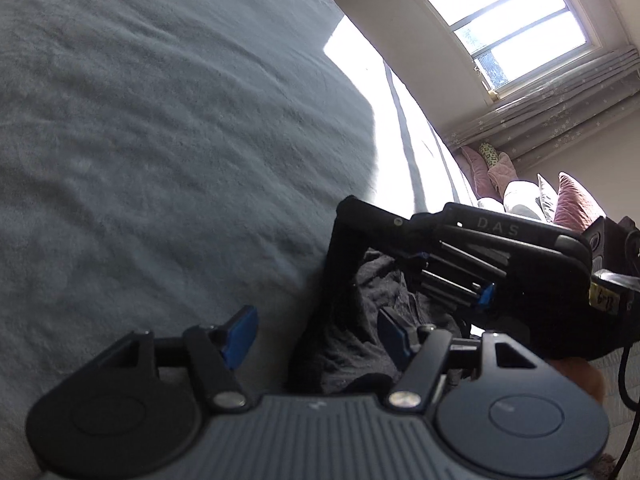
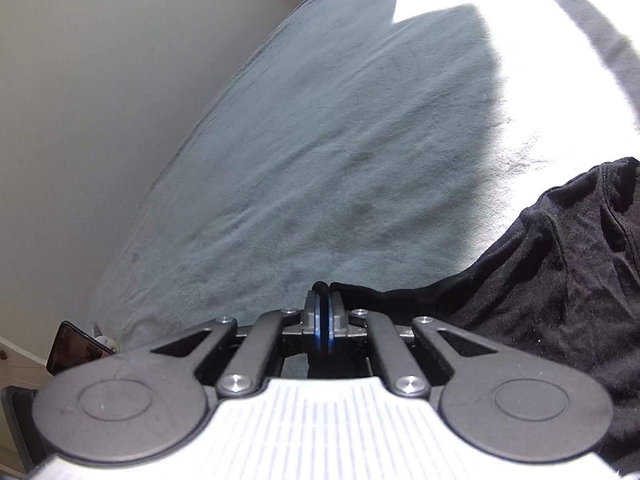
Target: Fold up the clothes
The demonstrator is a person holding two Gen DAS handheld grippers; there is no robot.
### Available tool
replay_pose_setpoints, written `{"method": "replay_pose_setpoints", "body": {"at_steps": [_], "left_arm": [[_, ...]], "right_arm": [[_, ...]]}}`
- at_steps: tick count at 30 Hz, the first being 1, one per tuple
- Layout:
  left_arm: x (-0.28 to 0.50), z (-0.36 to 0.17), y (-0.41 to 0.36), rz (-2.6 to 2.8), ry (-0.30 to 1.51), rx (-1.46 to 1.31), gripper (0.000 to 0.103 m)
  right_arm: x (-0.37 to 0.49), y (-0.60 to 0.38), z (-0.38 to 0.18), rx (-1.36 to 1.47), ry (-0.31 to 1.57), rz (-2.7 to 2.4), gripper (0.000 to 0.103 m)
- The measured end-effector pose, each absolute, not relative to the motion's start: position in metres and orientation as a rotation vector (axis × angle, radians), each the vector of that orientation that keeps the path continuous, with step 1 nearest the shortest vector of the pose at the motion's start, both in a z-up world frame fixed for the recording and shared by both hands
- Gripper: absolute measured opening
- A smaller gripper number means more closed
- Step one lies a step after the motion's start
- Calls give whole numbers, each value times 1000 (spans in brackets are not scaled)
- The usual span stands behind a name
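The left gripper is standing released over a bed, its two blue pads spread apart. One pad is hanging above the grey-green blanket and the other is sitting just over the crumpled black garment, with nothing pinched between them. The garment is lying bunched on the bed in front of this gripper, right at the edge of the blanket's shaded part.

In the left wrist view, the right gripper is reaching in from the right side, angled down toward the same dark cloth. From that view its fingertips are hard to make out against the fabric.

The right wrist view is showing more. There the right gripper is clenched, its blue pads pressed together with a small fold of the black garment poking out between the tips. The rest of the garment is trailing off to the right, lying rumpled on the blanket, partly in shade and partly in strong sun.

A bright patch of sunlight is falling across the far part of the bed. A window is letting that light in, and curtains are hanging beside it. Pink cushions are sitting at the far end of the bed. A dark phone is lying near the bed's corner in the right wrist view.
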State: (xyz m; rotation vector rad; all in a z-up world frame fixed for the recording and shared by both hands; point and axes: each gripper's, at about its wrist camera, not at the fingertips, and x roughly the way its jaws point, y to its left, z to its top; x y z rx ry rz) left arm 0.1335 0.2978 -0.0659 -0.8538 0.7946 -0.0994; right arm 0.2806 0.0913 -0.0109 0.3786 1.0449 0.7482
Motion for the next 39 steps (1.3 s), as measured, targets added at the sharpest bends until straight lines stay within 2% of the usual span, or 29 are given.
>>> {"method": "replay_pose_setpoints", "body": {"at_steps": [1, 5, 8, 20, 29, 30, 31, 32, 33, 34, 35, 36, 39], "left_arm": [[134, -67, 296, -93, 799, -838, 61], [135, -71, 298, -70, 810, -821, 37], [136, -76, 304, -27, 822, -815, 1], [122, -54, 321, 207, 765, -750, 1], [129, -52, 316, 190, 797, -713, 4], [129, -51, 317, 182, 799, -716, 5], [131, -49, 318, 167, 806, -726, 10], [132, -47, 319, 152, 813, -734, 14], [133, -44, 320, 144, 816, -733, 23], [135, -39, 322, 145, 806, -709, 29], [137, -33, 323, 147, 796, -683, 38], [142, -30, 323, 159, 784, -645, 41], [166, -31, 326, 154, 779, -603, 45]], "right_arm": [[282, 90, -8, 392, 1045, 754, 5], [287, 90, 1, 406, 1030, 767, 5], [292, 92, 6, 401, 1019, 767, 5], [303, 128, -7, 329, 921, 740, 5], [304, 169, -47, 179, 959, 722, 7], [304, 167, -45, 182, 966, 735, 12], [305, 165, -44, 185, 973, 749, 17], [305, 163, -42, 188, 980, 762, 28], [305, 157, -36, 187, 971, 773, 36], [304, 149, -29, 182, 950, 781, 50], [304, 141, -21, 178, 929, 790, 53], [304, 130, -15, 175, 905, 786, 53], [312, 91, -3, 200, 845, 728, 53]]}}
